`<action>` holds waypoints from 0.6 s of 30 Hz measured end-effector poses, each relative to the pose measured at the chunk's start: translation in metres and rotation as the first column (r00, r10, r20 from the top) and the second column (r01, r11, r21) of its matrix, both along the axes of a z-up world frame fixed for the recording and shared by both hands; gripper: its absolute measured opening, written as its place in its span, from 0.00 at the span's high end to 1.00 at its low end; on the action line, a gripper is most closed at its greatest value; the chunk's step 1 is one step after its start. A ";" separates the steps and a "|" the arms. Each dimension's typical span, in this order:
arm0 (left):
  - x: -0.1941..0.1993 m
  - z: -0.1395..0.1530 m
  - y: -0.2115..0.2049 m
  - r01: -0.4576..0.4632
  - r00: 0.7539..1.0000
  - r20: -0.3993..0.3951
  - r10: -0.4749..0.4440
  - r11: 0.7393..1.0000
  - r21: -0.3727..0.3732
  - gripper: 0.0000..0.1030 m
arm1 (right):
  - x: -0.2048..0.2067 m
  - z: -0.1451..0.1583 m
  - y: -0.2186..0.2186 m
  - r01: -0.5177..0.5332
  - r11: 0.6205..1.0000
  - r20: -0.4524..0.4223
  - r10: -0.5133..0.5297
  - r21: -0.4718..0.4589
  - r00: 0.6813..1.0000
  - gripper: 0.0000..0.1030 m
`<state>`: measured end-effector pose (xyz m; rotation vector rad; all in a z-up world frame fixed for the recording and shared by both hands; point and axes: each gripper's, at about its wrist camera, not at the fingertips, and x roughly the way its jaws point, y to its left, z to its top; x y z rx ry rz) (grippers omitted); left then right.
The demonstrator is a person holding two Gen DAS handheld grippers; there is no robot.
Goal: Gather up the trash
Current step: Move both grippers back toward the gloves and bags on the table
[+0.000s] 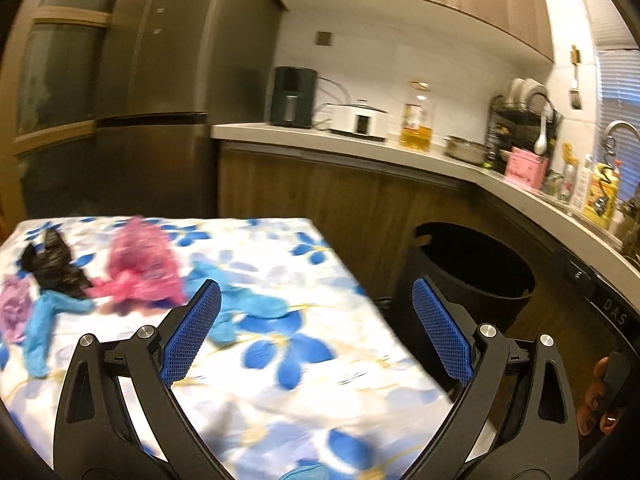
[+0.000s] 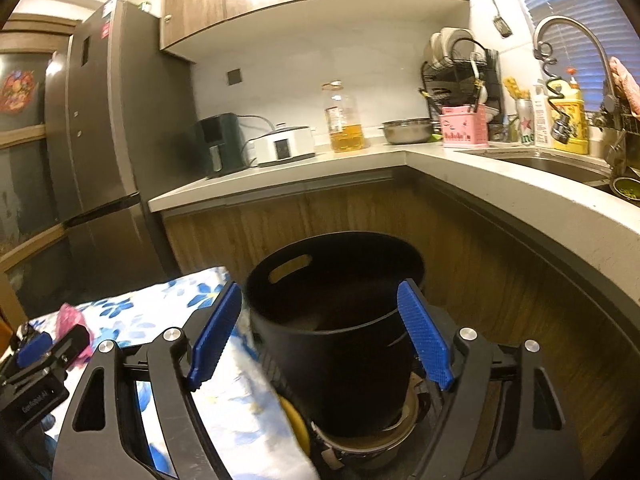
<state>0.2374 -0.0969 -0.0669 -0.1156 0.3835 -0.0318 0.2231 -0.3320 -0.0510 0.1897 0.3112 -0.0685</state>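
Risk is rising: I'm hovering both claws wide and empty, left claw [image 1: 316, 334] facing flimsy wrappers [image 1: 140, 268] on the worktop [image 1: 320, 380], right claw [image 2: 320, 336] over the bin [image 2: 332, 320], so a shallow pinch may be snagging the cloth instead.

tablecloth [image 1: 280, 360]: white, blue flowers | bin [image 2: 340, 344]: black | bags [image 1: 140, 268]: pink, black, blue
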 end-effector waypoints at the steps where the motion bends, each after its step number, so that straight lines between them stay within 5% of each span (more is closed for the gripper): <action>1: -0.004 0.000 0.009 -0.022 1.000 -0.001 0.022 1.000 -0.001 0.08 | -0.001 -0.001 0.006 -0.010 1.000 -0.001 0.010 -0.003 1.000 0.24; 18: -0.050 -0.018 0.142 -0.324 0.945 -0.022 0.325 0.945 0.047 0.08 | -0.007 -0.019 0.116 -0.204 0.978 -0.047 0.202 -0.046 0.978 0.24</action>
